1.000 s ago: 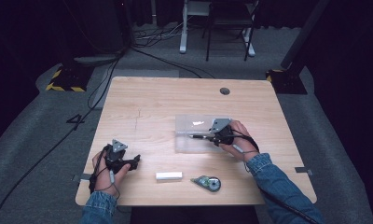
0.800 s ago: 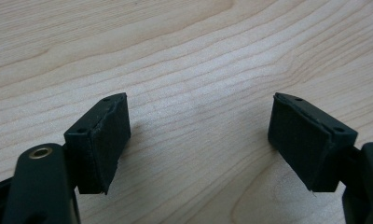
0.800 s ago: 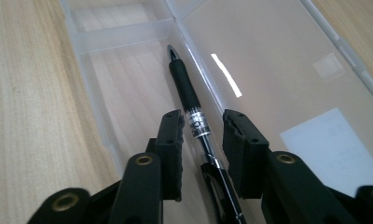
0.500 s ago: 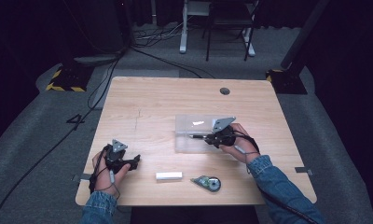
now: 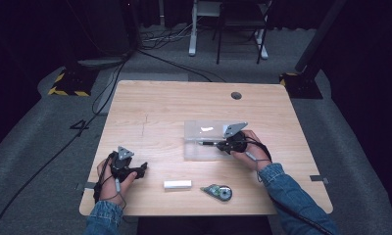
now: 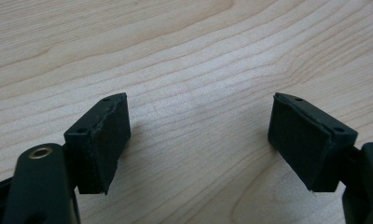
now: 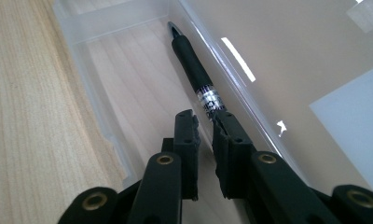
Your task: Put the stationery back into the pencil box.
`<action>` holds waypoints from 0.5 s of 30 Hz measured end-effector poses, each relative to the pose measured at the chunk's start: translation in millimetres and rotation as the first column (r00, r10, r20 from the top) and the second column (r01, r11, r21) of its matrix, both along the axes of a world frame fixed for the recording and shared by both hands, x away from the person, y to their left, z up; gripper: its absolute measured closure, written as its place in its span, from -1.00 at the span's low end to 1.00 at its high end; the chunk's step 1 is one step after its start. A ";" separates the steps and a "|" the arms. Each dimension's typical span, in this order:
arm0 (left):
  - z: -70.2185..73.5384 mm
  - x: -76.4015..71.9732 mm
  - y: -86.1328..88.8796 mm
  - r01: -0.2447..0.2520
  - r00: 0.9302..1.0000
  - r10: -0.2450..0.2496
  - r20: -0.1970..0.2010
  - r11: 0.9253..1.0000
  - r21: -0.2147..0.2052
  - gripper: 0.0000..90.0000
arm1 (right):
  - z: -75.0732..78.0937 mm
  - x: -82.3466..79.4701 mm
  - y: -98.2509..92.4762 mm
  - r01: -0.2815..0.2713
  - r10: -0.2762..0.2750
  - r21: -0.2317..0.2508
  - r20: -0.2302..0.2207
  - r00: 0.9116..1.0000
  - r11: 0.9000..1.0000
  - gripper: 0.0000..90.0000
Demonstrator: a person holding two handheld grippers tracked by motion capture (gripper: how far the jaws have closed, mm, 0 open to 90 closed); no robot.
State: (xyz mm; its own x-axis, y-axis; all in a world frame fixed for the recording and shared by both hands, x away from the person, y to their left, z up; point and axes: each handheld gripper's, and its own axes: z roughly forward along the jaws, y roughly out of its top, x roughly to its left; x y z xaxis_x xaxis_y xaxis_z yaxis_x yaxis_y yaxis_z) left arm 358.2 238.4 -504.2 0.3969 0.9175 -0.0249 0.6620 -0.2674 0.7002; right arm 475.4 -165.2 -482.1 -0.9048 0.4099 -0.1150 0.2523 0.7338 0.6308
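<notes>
A black pen [image 7: 192,60] lies inside a clear plastic box [image 5: 196,152] on the wooden table, pointing away along the box's wall. My right gripper [image 7: 204,117] reaches into the box from the right. Its jaws have just been closing and now pinch the pen's near end. In the high view the right gripper [image 5: 222,144] sits at the box's right end with the pen [image 5: 205,143] sticking out to the left. My left gripper [image 5: 141,170] rests near the table's front left. Its jaws stand wide apart over bare wood, with nothing between the left gripper [image 6: 198,140] pads.
A white rectangular block [image 5: 177,184] and a green-and-clear tape dispenser [image 5: 218,192] lie near the front edge between the hands. A white label [image 5: 206,129] shows on the box. A round cable hole [image 5: 236,95] is at the table's far side.
The right hand has shifted only slightly at the box's right end. The left hand and the things on the table have kept their places.
</notes>
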 end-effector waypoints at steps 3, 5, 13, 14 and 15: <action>0.0 0.0 0.0 0.000 1.000 0.000 0.000 1.000 0.000 -0.53 | -0.1 0.3 0.2 0.003 -0.003 -0.003 0.005 1.000 1.000 0.77; 0.0 0.0 0.0 0.000 1.000 0.000 0.000 1.000 0.000 -0.53 | 0.3 0.0 0.4 0.007 -0.007 -0.004 0.015 1.000 1.000 0.75; -0.1 0.1 0.0 0.000 1.000 0.000 0.001 1.000 -0.001 -0.53 | 8.0 -6.3 -0.7 0.006 -0.007 0.037 0.005 1.000 0.999 0.64; -0.1 0.1 0.0 0.001 1.000 -0.001 0.001 1.000 -0.001 -0.53 | 10.6 -9.0 -1.0 0.005 -0.005 0.046 0.005 1.000 0.999 0.61; 0.0 0.3 0.3 0.003 1.000 -0.003 0.002 1.000 0.003 -0.53 | 12.1 -10.8 -1.1 0.006 -0.006 0.056 0.004 1.000 0.998 0.59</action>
State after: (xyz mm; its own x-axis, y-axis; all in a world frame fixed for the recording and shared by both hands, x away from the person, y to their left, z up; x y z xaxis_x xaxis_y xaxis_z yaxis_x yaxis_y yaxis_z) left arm 358.5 238.7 -504.2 0.3999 0.9163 -0.0212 0.6597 -0.2717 0.7007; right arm 464.6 -166.3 -470.0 -0.9020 0.4212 -0.0954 0.2539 0.6959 0.6717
